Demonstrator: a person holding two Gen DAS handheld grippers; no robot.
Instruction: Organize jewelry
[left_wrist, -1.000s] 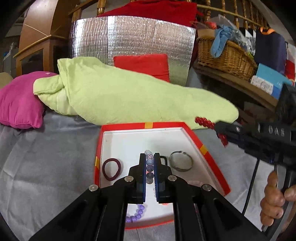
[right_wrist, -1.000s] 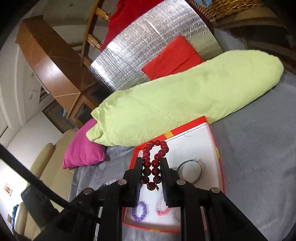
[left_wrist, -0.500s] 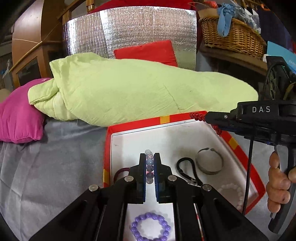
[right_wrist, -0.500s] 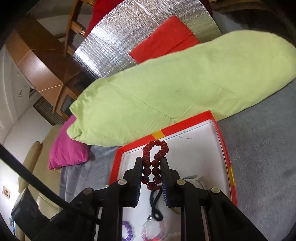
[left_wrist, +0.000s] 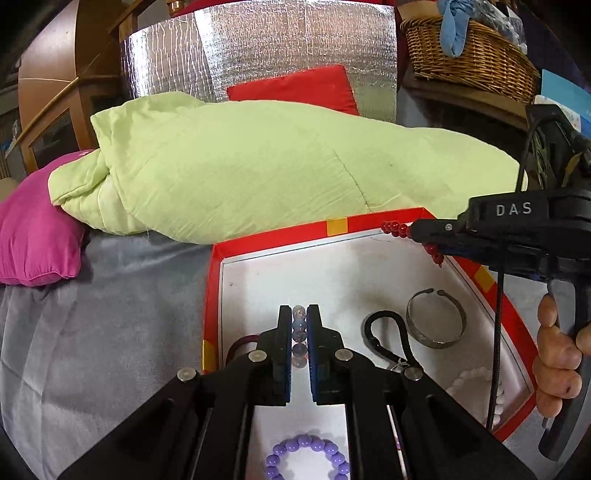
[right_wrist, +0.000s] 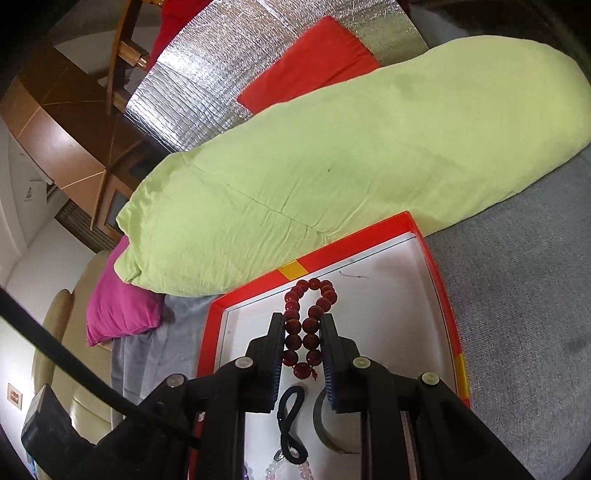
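A red box with a white floor (left_wrist: 369, 273) (right_wrist: 388, 295) lies on the grey bedcover. My left gripper (left_wrist: 299, 314) is shut on a strand of blue and clear beads (left_wrist: 299, 334), above the box's near-left part. My right gripper (right_wrist: 303, 321) (left_wrist: 417, 230) is shut on a dark red bead bracelet (right_wrist: 308, 306) (left_wrist: 397, 227), held over the box's far right corner. On the box floor lie a silver cuff bangle (left_wrist: 436, 323) (right_wrist: 325, 424), a black cord loop (left_wrist: 388, 339) (right_wrist: 290, 417), a purple bead bracelet (left_wrist: 306, 456), a white bead bracelet (left_wrist: 476, 384) and a dark red hair band (left_wrist: 238, 341).
A long light-green pillow (left_wrist: 277, 166) (right_wrist: 351, 158) lies right behind the box. A magenta cushion (left_wrist: 33, 229) (right_wrist: 118, 306) sits to the left. A red cushion (left_wrist: 295, 88) leans on a silver foil panel (left_wrist: 258, 51). A wicker basket (left_wrist: 469, 55) stands at the back right. A hand (left_wrist: 557, 362) holds the right gripper's handle.
Both grippers moved forward and down over the box, keeping their bracelets. The box and pillow look nearer; the purple bracelet now shows whole under the left gripper.
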